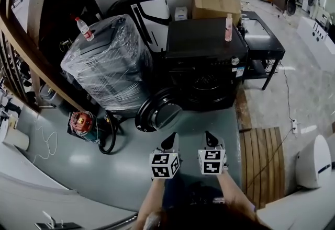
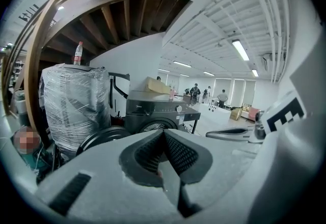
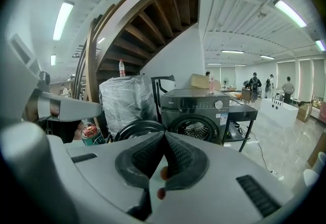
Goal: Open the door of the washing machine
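Black metal and dark glass make up the black front-loading washing machine (image 1: 205, 61), which stands on the grey floor (image 1: 209, 124) with its front turned towards the person. Its round dark-glass door (image 1: 158, 111) is swung wide open on the side by the bulky plastic-wrapped appliance (image 1: 104, 61). It stands upright on its edge, with its inner bowl facing roughly outward into the room. The drum opening (image 3: 195, 130) is bare. A slim pink bottle (image 1: 229, 27) stands upright on the machine's top. The left claw (image 1: 171, 141) and the right claw (image 1: 210, 139) hang side by side well short of the machine. Both point towards it, each with its jaws pressed together on nothing.
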The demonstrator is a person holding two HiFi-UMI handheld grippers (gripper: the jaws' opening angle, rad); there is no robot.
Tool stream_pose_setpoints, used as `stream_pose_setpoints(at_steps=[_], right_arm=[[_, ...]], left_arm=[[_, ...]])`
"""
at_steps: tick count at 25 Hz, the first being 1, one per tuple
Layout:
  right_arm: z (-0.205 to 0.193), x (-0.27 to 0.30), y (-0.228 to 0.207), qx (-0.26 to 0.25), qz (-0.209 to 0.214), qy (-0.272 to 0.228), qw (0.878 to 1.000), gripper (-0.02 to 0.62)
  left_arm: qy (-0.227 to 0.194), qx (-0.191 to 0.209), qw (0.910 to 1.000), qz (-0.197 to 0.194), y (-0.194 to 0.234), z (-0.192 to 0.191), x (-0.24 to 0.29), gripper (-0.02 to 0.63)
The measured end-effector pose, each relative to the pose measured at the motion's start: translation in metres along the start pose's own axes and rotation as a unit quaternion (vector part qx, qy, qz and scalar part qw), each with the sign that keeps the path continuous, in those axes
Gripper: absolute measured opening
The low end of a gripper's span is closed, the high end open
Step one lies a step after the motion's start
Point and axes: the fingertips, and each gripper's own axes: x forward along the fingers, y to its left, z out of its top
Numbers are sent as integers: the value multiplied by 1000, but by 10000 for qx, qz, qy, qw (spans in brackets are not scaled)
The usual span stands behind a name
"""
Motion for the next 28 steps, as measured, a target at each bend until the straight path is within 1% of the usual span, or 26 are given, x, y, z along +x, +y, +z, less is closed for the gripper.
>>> stream_pose_setpoints(at_steps=[11,18,23,28], right_arm=[[28,-34,-39,-15,-236,-359,9991,0],[43,-56,-55,-15,-332,-528,9981,0],[50,-66,-67,-62,-412,-695,9967,0],[53,-75,-75,-124,-427,-750,9962,0]], left_arm=[[-256,144,9995,-144,-43,33,-3,12],[-421,222,9985,-288,-66,53,-2,12],[-493,329,9974,-406,-84,59,-1,12],[-566,339,9969,-426,-93,63,-2,12]])
